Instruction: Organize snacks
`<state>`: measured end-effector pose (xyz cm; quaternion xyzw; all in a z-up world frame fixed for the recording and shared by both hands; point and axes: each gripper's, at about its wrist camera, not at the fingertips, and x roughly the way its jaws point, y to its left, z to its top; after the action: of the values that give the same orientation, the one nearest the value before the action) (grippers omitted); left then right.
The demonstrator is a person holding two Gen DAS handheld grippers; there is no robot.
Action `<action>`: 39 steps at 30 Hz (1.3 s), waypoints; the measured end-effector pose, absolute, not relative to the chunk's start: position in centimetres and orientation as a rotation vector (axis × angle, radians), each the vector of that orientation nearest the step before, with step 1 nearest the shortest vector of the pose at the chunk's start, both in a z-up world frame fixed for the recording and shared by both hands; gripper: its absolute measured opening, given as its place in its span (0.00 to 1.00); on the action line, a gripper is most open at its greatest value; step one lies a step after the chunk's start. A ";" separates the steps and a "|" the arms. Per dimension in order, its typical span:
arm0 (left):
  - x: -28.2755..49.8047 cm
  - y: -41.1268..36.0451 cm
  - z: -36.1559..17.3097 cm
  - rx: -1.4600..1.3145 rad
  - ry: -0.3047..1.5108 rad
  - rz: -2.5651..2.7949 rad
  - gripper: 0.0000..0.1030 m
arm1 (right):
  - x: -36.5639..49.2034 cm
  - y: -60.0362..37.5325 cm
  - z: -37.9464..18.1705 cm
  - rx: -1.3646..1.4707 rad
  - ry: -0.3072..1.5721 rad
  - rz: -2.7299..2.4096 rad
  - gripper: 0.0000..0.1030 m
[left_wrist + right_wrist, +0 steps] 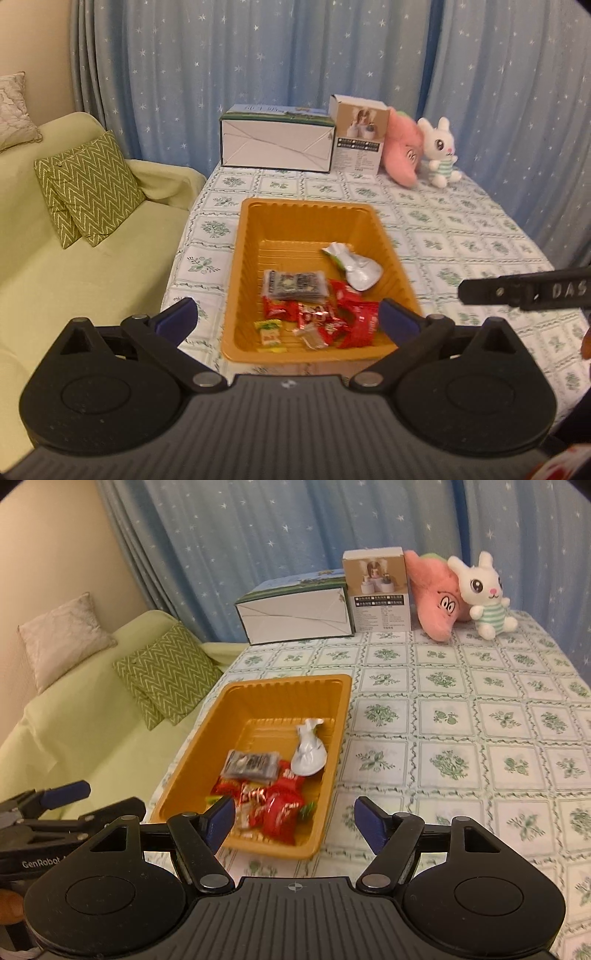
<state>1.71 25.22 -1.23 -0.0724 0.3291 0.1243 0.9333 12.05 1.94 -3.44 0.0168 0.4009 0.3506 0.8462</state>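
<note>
Inside the orange tray lie the snack packets; above its near edge the left tool and right tool hang open and empty, so sorting looks finished, unless packets remain unseen.

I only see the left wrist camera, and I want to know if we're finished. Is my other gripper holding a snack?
Observer: No. The right gripper is open, with nothing between its fingers.
Operator: Is any snack hiding behind my gripper's finger in the tray?
Observer: Yes. A green wrapper peeks out from beside the red packets, close to the right wall of the orange tray.
</note>
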 end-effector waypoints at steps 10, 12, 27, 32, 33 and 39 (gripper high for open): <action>-2.2 22.3 0.1 -0.249 0.676 0.293 1.00 | 8.6 -1.4 -2.4 0.014 0.808 0.720 0.70; -2.7 21.7 0.4 -0.242 0.685 0.297 1.00 | 8.1 -2.1 -2.4 0.025 0.816 0.722 0.70; -6.1 17.9 1.3 -0.205 0.699 0.322 1.00 | 3.3 -5.1 -2.1 -0.028 0.804 0.714 0.71; -6.8 17.4 1.0 -0.194 0.701 0.344 1.00 | 2.4 -5.6 -2.4 -0.035 0.808 0.709 0.71; -6.9 17.3 1.0 -0.195 0.703 0.344 1.00 | 2.3 -5.7 -2.4 -0.034 0.810 0.707 0.71; -7.1 17.2 0.9 -0.197 0.703 0.342 1.00 | 2.3 -5.9 -2.1 -0.023 0.800 0.704 0.71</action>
<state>-7.07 17.20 0.92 -0.0957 0.3422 0.1664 0.9198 2.30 -5.93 -2.07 -0.0109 0.3811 0.3354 0.8615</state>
